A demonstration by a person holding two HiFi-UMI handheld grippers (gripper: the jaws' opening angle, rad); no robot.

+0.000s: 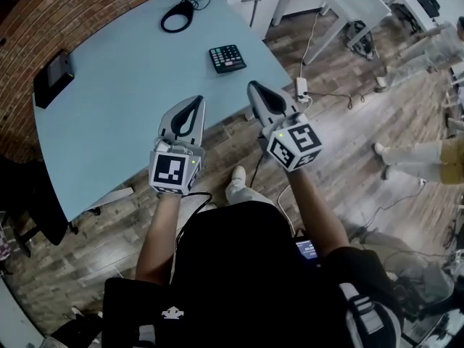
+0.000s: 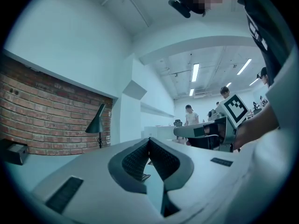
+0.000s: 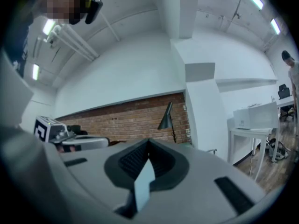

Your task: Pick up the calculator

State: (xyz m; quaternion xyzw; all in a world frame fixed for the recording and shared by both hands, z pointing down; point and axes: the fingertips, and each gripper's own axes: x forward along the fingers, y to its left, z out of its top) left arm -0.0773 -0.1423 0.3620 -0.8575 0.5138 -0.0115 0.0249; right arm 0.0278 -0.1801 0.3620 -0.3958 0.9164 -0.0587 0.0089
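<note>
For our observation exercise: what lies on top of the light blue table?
A calculator, a lamp's black ring base and a black box. The left claw covers part of the table's near edge.

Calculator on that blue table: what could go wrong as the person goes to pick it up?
The calculator lies flat near the edge of the table; a nudge could slide it off. The left hand-held gripper and right hand-held gripper both have jaws together; arriving unopened, they would likely just push it. A power strip on the floor beside the table could trip the person.
</note>
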